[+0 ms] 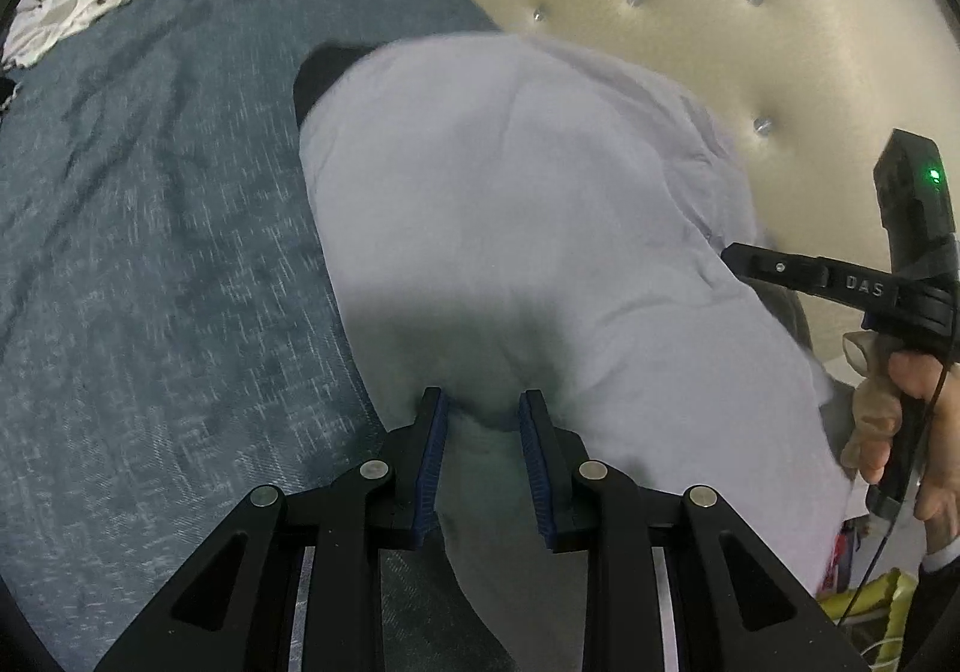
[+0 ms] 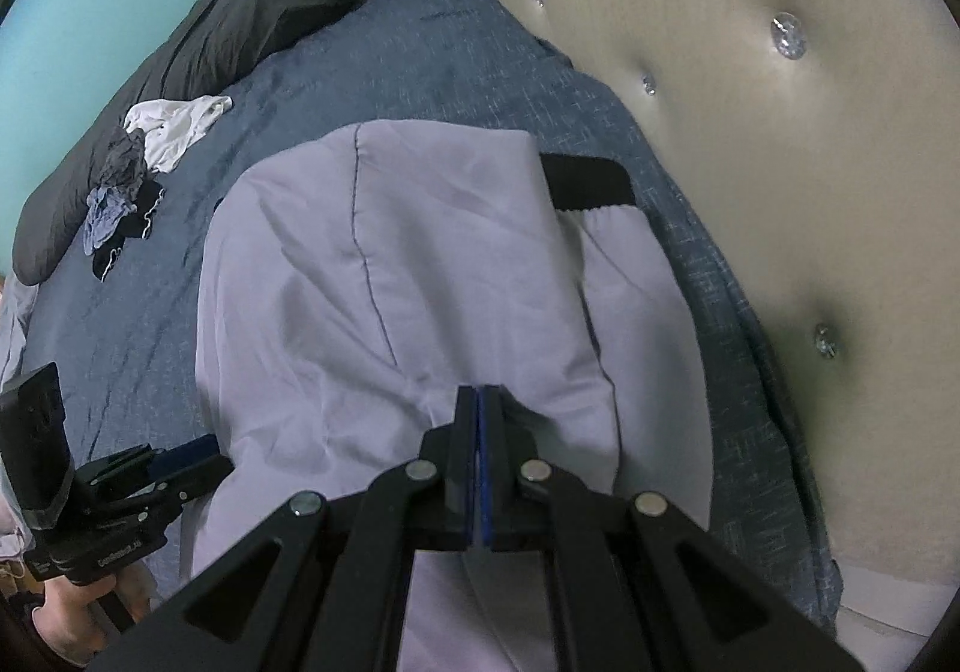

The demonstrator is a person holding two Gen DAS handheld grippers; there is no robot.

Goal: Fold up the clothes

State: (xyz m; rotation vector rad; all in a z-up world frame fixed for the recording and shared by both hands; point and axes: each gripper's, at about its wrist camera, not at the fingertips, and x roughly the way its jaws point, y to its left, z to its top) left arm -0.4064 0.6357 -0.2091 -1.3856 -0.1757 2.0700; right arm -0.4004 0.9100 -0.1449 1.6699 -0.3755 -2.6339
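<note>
Lilac garment (image 2: 384, 276) lies part-folded mid-frame; right gripper (image 2: 478, 396) pinches its hem, left gripper (image 1: 483, 408) gapes w/ cloth between, unfolded pile (image 2: 138, 162) upper left remains.

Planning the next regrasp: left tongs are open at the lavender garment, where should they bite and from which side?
Take the near edge of the lavender garment, where the left tongs already straddle a raised bunch of cloth; come in low from the near side. The black waistband lies at the far end, beside the headboard. Right tongs are shut on cloth.

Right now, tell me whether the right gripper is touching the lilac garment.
Touching. The right wrist view shows the right gripper with jaws shut on a pinch of the lilac garment.
</note>
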